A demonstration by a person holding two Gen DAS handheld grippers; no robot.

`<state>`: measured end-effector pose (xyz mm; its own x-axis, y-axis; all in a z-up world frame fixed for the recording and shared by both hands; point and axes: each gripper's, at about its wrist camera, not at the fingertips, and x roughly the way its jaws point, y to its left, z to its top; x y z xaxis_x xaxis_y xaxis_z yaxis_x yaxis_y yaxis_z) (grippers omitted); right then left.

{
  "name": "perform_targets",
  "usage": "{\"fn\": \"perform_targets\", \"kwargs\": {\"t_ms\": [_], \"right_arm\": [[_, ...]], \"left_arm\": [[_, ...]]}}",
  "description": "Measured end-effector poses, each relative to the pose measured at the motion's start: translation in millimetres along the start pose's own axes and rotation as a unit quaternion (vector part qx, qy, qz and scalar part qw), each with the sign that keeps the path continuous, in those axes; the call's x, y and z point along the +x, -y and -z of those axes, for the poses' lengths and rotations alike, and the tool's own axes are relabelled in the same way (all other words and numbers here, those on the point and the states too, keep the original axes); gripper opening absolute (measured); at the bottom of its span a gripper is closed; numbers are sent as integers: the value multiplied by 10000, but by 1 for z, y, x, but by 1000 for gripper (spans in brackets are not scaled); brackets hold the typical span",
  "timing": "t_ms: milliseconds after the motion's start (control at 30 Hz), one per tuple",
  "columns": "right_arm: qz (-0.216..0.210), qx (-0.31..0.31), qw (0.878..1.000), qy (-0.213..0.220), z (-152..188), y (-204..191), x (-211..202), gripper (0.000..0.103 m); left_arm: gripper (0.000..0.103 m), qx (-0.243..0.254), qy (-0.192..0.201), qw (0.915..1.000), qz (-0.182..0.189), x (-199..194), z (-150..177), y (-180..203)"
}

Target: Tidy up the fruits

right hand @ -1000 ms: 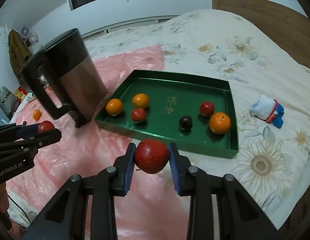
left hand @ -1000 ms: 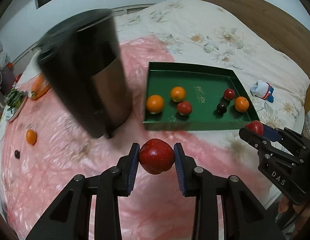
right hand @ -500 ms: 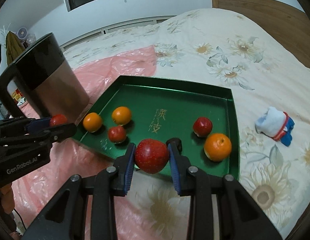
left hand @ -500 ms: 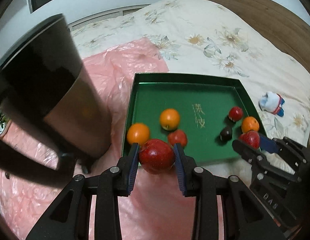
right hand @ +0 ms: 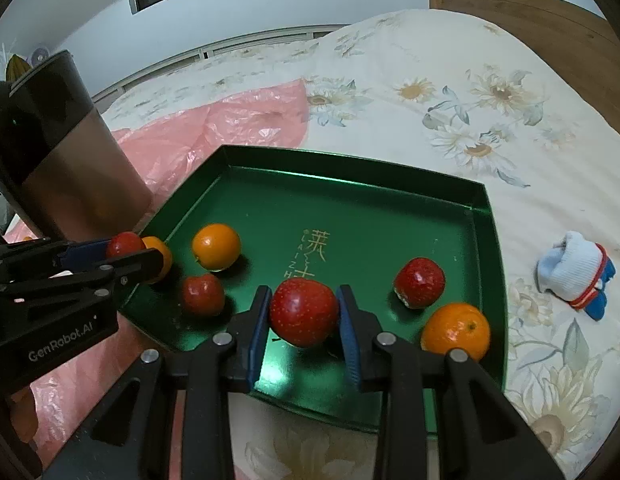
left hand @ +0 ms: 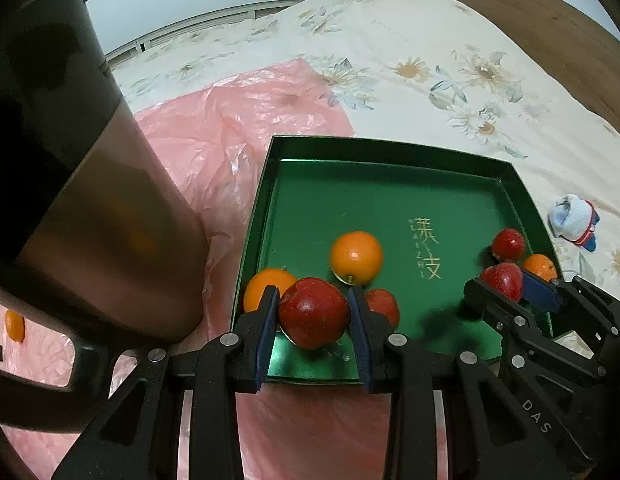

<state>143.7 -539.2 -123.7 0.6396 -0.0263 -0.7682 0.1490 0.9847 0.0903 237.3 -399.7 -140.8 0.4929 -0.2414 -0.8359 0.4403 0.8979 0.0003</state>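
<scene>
A green tray (left hand: 342, 148) (right hand: 350, 164) lies on the bed and holds oranges and small red apples. My left gripper (left hand: 313, 322) is shut on a red apple (left hand: 313, 312) above the tray's near left corner, beside an orange (left hand: 262, 286). My right gripper (right hand: 304, 318) is shut on a red apple (right hand: 304, 312) above the tray's near middle. Loose in the tray are an orange (right hand: 216, 246), a red apple (right hand: 202, 294), another red apple (right hand: 420, 282) and an orange (right hand: 456, 332). Each gripper shows in the other's view.
A tall dark and bronze kettle (left hand: 86, 200) (right hand: 66, 152) stands close on the left of the tray on a pink plastic sheet (left hand: 230, 120). A small orange (left hand: 14, 324) lies on the sheet at far left. A white and blue sock (right hand: 576, 274) lies right of the tray.
Both grippers have moved forward with their apples, from in front of the tray to above its near part. The kettle looms closer on the left.
</scene>
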Motion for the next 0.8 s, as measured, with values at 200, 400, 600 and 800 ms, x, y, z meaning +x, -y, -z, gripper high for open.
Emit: {"fn": "perform_targets", "kwargs": {"t_ms": [200,400,600,800], "right_arm": [[10,-11,10000,-90,3,-2,12,45],[64,-97,9999,-107,1,-5,19,45],[150,-143,9997,-93,1,-7,22,45],[382,-287,9988,-116,0,-10,24,46]], "left_arm": [[30,28,9,10000,-61,7,3,0],[30,24,34,10000,-71,9,0,0],[30,92,70,9998,-151,10,0,2],[30,123,104,9997,-171,11,0,5]]}}
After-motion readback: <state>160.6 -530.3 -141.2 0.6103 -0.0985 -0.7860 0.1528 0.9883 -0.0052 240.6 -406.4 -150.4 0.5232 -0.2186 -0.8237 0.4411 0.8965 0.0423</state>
